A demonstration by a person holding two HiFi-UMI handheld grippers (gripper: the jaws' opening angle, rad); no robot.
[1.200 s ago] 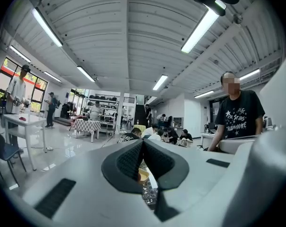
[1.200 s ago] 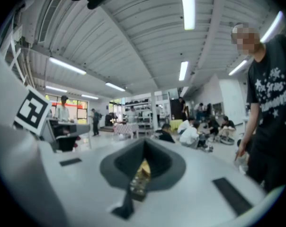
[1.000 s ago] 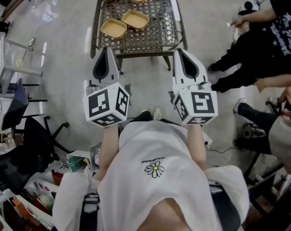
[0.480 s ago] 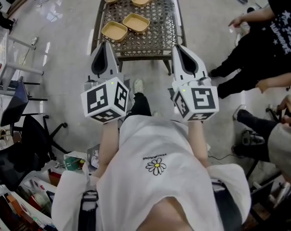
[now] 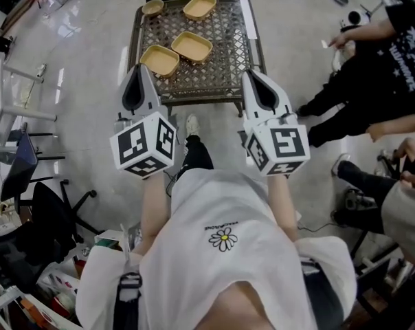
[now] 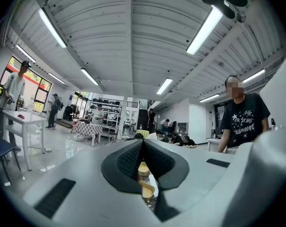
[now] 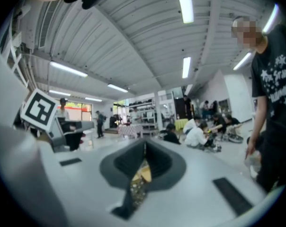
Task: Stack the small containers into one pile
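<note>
Both arms reach forward side by side, left tongs (image 5: 140, 90) and right tongs (image 5: 261, 92) level, jaws closed, empty.

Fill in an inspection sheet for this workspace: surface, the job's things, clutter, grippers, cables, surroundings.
Surface: metal lattice table, ahead of the person.
Job's things: four yellow containers on the table, all apart, none stacked.
Clutter: nothing seen on the table; mixed items on the floor at lower left.
Grippers: left gripper and right gripper both shut, empty, touching no container.
Cables: nothing seen on the table.
Surroundings: people at the right; office chair at the left.
</note>
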